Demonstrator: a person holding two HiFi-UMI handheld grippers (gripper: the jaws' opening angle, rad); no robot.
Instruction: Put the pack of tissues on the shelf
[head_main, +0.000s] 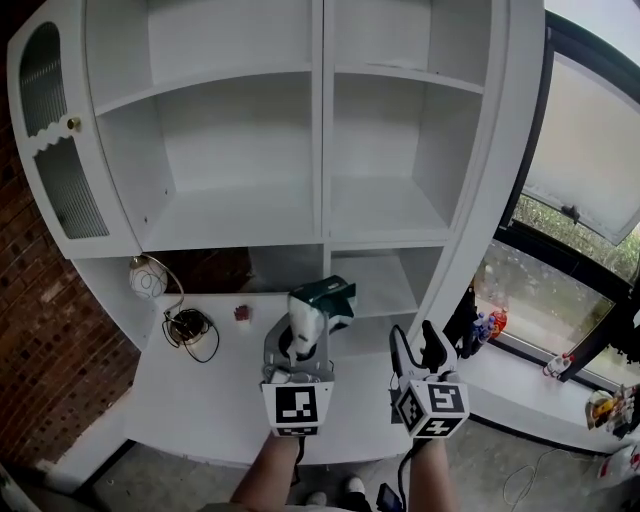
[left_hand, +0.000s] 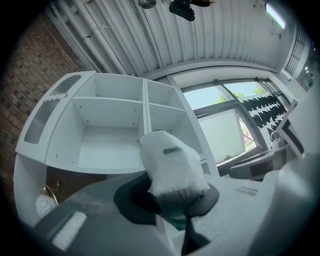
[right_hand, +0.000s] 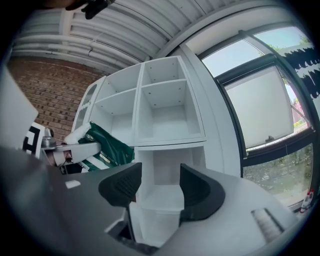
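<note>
Left gripper (head_main: 302, 338) was clamped on the near end of the pack of tissues (head_main: 330, 298), held in the air before the white shelf unit (head_main: 240, 225). With most of the pack past the jaws, it could probably sag, catch a shelf edge and slip. To the right, the right gripper (head_main: 425, 352) stood open, empty.

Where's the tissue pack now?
Head view centre: the pack of tissues is clamped in the left tool, in front of the white shelf unit.
</note>
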